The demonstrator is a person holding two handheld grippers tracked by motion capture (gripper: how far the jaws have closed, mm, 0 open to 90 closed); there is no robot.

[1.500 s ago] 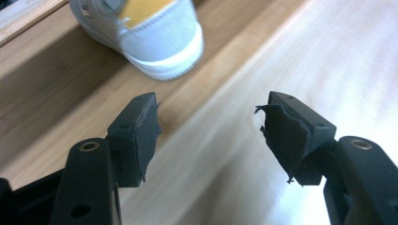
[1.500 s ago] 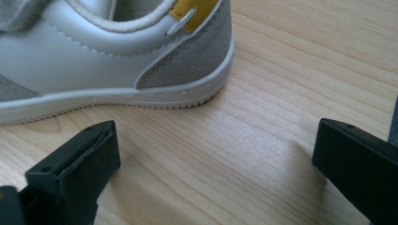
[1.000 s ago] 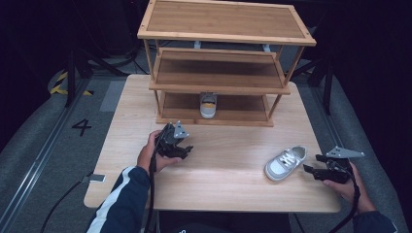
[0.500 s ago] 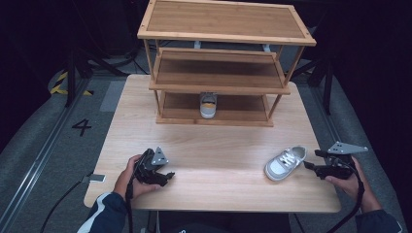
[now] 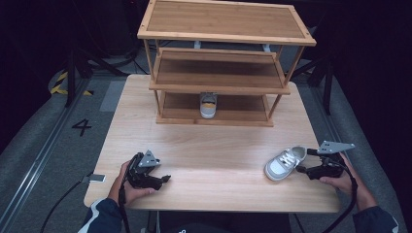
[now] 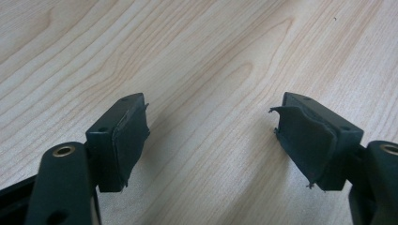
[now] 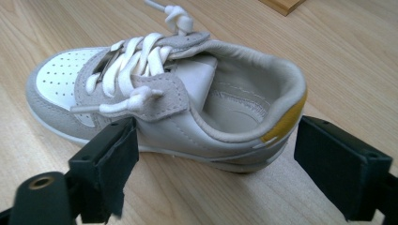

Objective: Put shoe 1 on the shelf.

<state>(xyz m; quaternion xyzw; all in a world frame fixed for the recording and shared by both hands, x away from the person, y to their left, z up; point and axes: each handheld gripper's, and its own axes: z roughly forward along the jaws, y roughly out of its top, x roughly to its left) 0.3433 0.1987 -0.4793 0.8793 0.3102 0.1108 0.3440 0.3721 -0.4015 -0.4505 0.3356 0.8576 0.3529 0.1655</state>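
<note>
Dark surroundings frame a pale wooden tabletop (image 5: 209, 150), at whose far edge stands a three-tier wooden shoe rack (image 5: 221, 73). We note one small grey and white sneaker (image 5: 208, 105) already parked on the rack's bottom shelf, heel toward us. Its mate, a child's sneaker (image 5: 284, 163) with white laces and a yellow heel patch, lies on the tabletop at the near right, well apart from the rack.

We find the right gripper (image 5: 306, 170) just beside that sneaker's heel end. In the right gripper view the jaws have just been opening and stand wide either side of the heel, the pads (image 7: 112, 173) not pressing on it; we judge this a line-up for a grasp at the firm heel collar.

We find the left gripper (image 5: 163, 179) low over bare wood at the near left, jaws likewise just opened, parted with nothing between them, presumably parked clear of the work
</note>
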